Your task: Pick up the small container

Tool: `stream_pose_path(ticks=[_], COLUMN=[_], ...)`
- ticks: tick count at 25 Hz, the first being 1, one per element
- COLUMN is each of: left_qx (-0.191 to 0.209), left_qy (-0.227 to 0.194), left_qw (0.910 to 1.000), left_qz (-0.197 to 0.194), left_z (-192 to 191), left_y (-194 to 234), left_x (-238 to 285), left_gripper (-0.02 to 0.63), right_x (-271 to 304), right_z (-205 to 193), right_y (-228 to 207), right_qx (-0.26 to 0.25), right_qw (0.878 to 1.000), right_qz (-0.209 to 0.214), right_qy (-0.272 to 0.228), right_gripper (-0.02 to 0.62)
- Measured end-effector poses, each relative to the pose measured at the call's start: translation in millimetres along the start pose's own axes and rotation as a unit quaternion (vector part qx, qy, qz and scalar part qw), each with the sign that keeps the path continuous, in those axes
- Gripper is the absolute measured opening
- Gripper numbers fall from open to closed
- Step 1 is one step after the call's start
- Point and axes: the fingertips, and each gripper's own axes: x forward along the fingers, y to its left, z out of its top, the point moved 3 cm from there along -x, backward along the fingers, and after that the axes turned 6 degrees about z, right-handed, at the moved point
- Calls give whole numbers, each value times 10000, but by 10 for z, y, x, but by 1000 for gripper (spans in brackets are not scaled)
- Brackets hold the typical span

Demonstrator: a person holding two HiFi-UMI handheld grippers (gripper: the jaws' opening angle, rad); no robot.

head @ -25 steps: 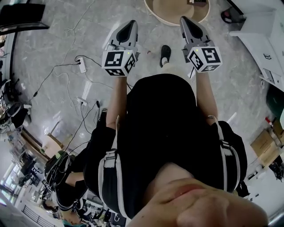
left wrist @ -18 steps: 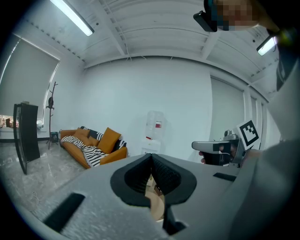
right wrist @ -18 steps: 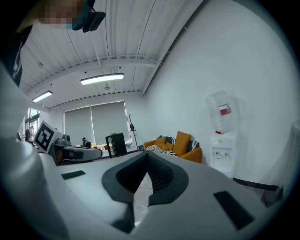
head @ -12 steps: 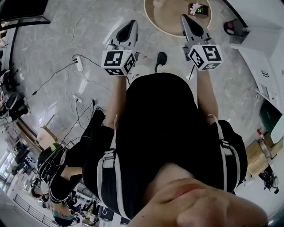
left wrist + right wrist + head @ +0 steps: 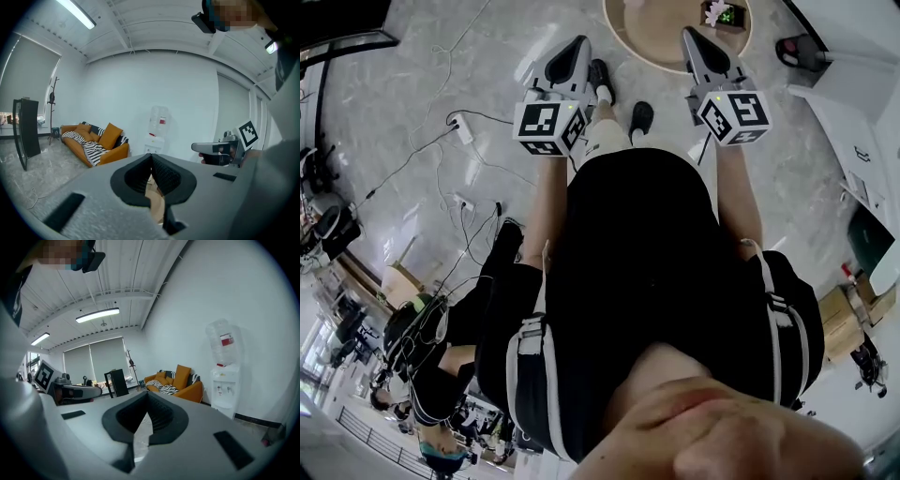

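Note:
A round wooden table (image 5: 661,42) lies at the top of the head view. On its far part sit a small dark item with a green face (image 5: 728,15) and a pink thing beside it; I cannot tell whether either is the small container. My left gripper (image 5: 577,49) is held out level over the floor just short of the table's rim, shut and empty. My right gripper (image 5: 693,39) reaches over the rim, also shut and empty. In the left gripper view the jaws (image 5: 151,157) meet, with tan tabletop below them. The right gripper view shows its jaws (image 5: 147,398) closed.
An orange sofa (image 5: 96,140) and a water dispenser (image 5: 157,127) stand by the far wall. Cables and a power strip (image 5: 467,134) lie on the marble floor at left. A white cabinet (image 5: 862,103) stands at right. My feet (image 5: 642,117) are near the table.
The round table has slid further into view at the top, and the small items on it now show. Both grippers have advanced towards it, still shut. My feet have stepped forward.

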Motion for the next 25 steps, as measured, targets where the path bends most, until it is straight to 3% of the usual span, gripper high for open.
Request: stream_pose_path(ticks=[14,25], left_qx=[105,127], left_qy=[162,643], left_qw=[9973,9854], left_qz=[-703,-1574], left_z=[297,-17], left_y=[784,1208], left_x=[1157,2077], left_gripper=[18,18], right_x=[1119,1809], right_z=[303,-285], right_y=[-472,-1014], right_qx=[-239,46], right_qw=[9979,9891], right_qz=[-532,-1217], right_qy=[280,829], right_gripper=[3,3])
